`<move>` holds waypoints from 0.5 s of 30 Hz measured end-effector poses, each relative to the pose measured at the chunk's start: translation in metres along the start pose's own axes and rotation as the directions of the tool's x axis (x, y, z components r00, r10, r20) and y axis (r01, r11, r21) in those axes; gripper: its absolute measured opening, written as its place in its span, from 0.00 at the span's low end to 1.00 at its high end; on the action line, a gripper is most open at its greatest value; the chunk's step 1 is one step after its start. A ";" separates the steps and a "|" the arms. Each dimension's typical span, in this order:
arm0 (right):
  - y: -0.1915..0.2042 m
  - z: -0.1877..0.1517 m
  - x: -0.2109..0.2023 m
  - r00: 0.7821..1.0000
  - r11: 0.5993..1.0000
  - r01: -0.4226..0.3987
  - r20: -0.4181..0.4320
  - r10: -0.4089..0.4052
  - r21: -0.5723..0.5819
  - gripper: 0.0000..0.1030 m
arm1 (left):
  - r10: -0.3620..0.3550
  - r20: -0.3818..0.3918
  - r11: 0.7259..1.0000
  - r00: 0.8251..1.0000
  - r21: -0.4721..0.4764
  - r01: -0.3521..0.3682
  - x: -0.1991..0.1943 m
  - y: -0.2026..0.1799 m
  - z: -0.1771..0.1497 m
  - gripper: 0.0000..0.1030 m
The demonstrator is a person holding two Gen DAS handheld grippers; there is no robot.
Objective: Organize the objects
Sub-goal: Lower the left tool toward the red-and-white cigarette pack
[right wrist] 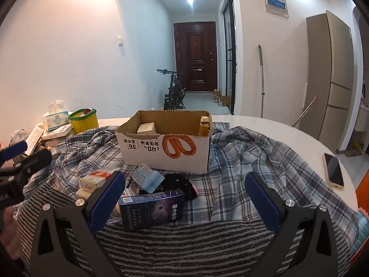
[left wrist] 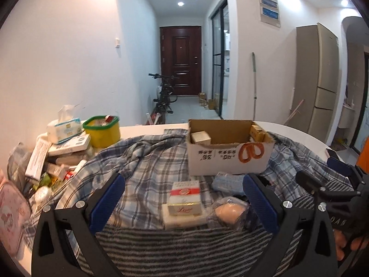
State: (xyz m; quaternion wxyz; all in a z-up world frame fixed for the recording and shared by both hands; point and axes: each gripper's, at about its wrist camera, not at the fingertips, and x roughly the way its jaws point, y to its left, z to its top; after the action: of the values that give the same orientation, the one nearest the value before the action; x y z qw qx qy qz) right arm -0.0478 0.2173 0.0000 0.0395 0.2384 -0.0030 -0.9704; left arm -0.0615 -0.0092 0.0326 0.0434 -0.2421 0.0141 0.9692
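Two grippers, both spread wide and holding nothing, hang low over the near edge of a white table (right wrist: 272, 124) that's covered with a plaid shirt (right wrist: 249, 152) and a striped cloth (left wrist: 175, 249).

Dead ahead at 12 o'clock sits the cardboard box (right wrist: 166, 154), top flaps gone, so stuff can just be dropped in. It already has a small beige box (right wrist: 146, 128) at its 10 o'clock corner and a yellowish carton (right wrist: 204, 124) standing against its 3 o'clock wall, which makes me think it's the collection bin.

The left gripper (left wrist: 182, 198) has the red-and-white carton (left wrist: 184, 189) and the cream carton (left wrist: 183, 206) stacked right between its fingers, with a wrapped round thing (left wrist: 229, 211) just to their 3 o'clock. My guess is that stack gets pinched next.

The right gripper (right wrist: 184, 198) frames a dark blue carton (right wrist: 152, 207) lying flat toward its left finger, a light blue packet (right wrist: 147, 177) leaning behind it, and something black (right wrist: 182, 182) I can't identify.

Way over at 9 o'clock is the unsorted heap: tissue pack (left wrist: 63, 130), yellow tub (left wrist: 102, 130), flat white boxes (left wrist: 69, 145). A phone (right wrist: 334, 169) lies at 3 o'clock, well apart.
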 end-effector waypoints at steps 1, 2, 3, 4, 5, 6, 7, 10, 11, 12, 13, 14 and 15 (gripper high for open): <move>0.001 0.001 -0.001 1.000 1.000 0.007 0.005 -0.007 -0.005 1.00 | -0.025 -0.009 1.000 1.000 0.006 0.025 0.003 -0.002 0.003 1.00; 0.001 0.002 -0.001 1.000 1.000 0.012 0.008 -0.012 -0.010 1.00 | -0.072 -0.034 0.997 0.997 0.008 0.072 0.007 -0.002 0.006 1.00; 0.001 0.003 0.000 1.000 1.000 0.015 0.011 -0.014 -0.013 1.00 | -0.122 -0.061 0.993 0.991 -0.008 0.121 0.011 0.000 0.010 1.00; 0.001 0.004 0.001 1.000 1.000 0.018 0.013 -0.018 -0.013 1.00 | -0.147 -0.071 0.989 0.987 -0.023 0.146 0.014 0.003 0.012 1.00; 0.001 0.004 0.002 1.000 1.000 0.026 0.012 -0.026 -0.011 1.00 | -0.164 -0.071 0.986 0.984 -0.036 0.162 0.016 0.006 0.014 1.00; 0.001 0.004 0.004 0.999 0.999 0.037 0.009 -0.037 -0.010 1.00 | -0.152 -0.061 0.988 0.986 -0.034 0.150 0.016 0.008 0.015 1.00; 0.001 0.003 0.005 0.999 0.999 0.041 0.007 -0.041 -0.012 1.00 | -0.122 -0.049 0.992 0.991 -0.024 0.121 0.015 0.009 0.015 1.00; 0.002 0.003 0.010 0.999 0.999 0.041 -0.003 -0.041 -0.016 1.00 | -0.047 -0.037 0.999 0.998 0.017 0.047 0.017 0.009 0.014 1.00; 0.002 0.003 0.011 0.999 0.999 0.037 -0.006 -0.037 -0.014 1.00 | -0.039 -0.050 0.999 0.998 0.017 0.040 0.021 0.012 0.014 1.00; 0.003 0.004 0.011 0.999 0.999 0.033 -0.008 -0.033 -0.011 1.00 | -0.043 -0.067 0.999 0.997 0.010 0.044 0.025 0.015 0.013 1.00; 0.003 0.005 0.011 0.999 0.999 0.031 -0.008 -0.031 -0.011 1.00 | -0.052 -0.089 0.999 0.995 -0.003 0.052 0.029 0.018 0.012 1.00; 0.005 0.006 0.011 1.000 1.000 0.029 -0.006 -0.029 -0.011 1.00 | -0.058 -0.115 0.998 0.992 -0.020 0.056 0.035 0.021 0.012 1.00; 0.006 0.008 0.011 1.000 1.000 0.029 -0.003 -0.029 -0.013 1.00 | -0.059 -0.136 0.998 0.989 -0.036 0.055 0.041 0.023 0.012 1.00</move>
State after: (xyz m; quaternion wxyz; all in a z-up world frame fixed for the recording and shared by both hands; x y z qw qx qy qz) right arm -0.0608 0.2101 0.0020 0.0271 0.2397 0.0067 -0.9704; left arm -0.1051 -0.0289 0.0237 0.0662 -0.3091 -0.0055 0.9487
